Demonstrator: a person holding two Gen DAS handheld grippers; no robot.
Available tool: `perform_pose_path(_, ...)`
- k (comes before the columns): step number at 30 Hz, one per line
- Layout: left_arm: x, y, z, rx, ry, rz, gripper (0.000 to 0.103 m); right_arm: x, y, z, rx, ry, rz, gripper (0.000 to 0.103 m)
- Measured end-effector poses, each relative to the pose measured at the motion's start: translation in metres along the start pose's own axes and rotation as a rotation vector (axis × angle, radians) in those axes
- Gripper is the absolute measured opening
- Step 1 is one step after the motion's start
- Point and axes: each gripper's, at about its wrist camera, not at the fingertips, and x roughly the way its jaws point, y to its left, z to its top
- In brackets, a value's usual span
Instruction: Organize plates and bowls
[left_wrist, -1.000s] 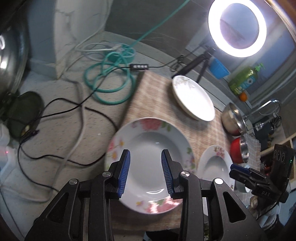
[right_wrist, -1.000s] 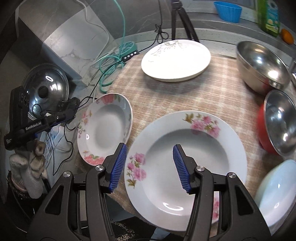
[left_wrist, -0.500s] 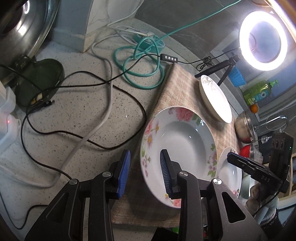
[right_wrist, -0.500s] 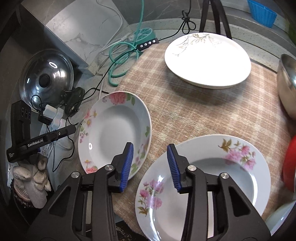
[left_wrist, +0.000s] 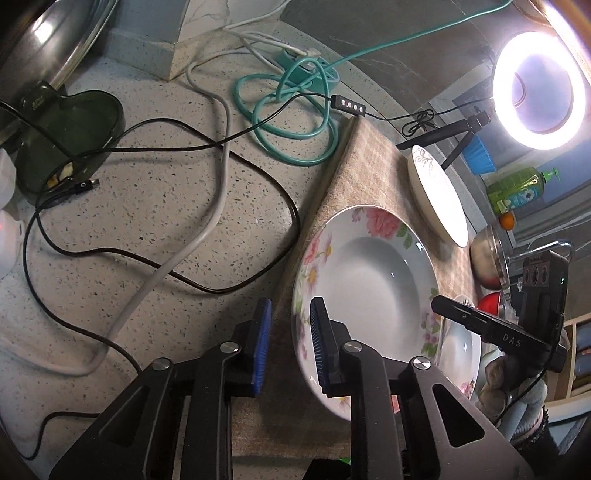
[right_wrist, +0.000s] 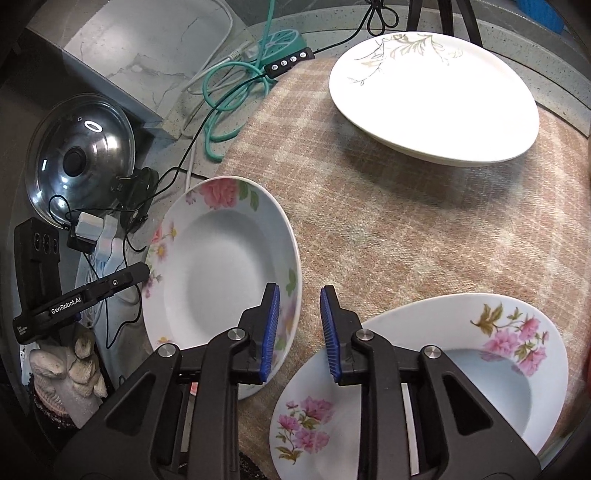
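Three ceramic plates lie apart on the beige checked woven mat (right_wrist: 424, 236), none stacked yet — by this evidence the sorting has hardly begun.

Nearest the mat's left edge: a deep glazed soup plate with pink roses on its rim (right_wrist: 221, 273), also seen from the left wrist (left_wrist: 365, 288). It overhangs the mat edge slightly on the speckled stone counter (left_wrist: 155, 206) side. Just beside it, toward the right, sits a similar deep plate with magenta flower sprays (right_wrist: 443, 373). Well apart, at the far end of the mat, is a flat white plate with a thin grey-gold leaf motif (right_wrist: 432, 96) (it may be more than one stacked; the rim is hard to read).

Left gripper (left_wrist: 286, 347): blue ribbed pads apart, the rose plate's near rim between them, not clamped. Right gripper (right_wrist: 297, 328): pads apart, straddling that plate's right rim and the strip of mat beside it, holding nothing.

Remaining, as a judgement: nest the two deep plates, then deal with the flat one and the steel bowls (left_wrist: 487, 258) at the right edge of the left wrist view.

Glaze is smooth and glossy — likely slippery under the pads; the mat is coarse. Loose cables (left_wrist: 207, 229) lie on the counter.
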Motion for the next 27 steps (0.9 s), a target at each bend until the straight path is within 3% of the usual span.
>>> perform_pose_path(9,0.007,0.001,0.001,-0.007,0.024,-0.03,0.011,0.006,0.001,0.002,0.002,0.024,0.027,0.013)
perform_pose_path(27,0.006,-0.013,0.008,0.036,0.01,-0.018,0.009,0.002,-0.001,0.0,0.042,0.003,0.013,0.013)
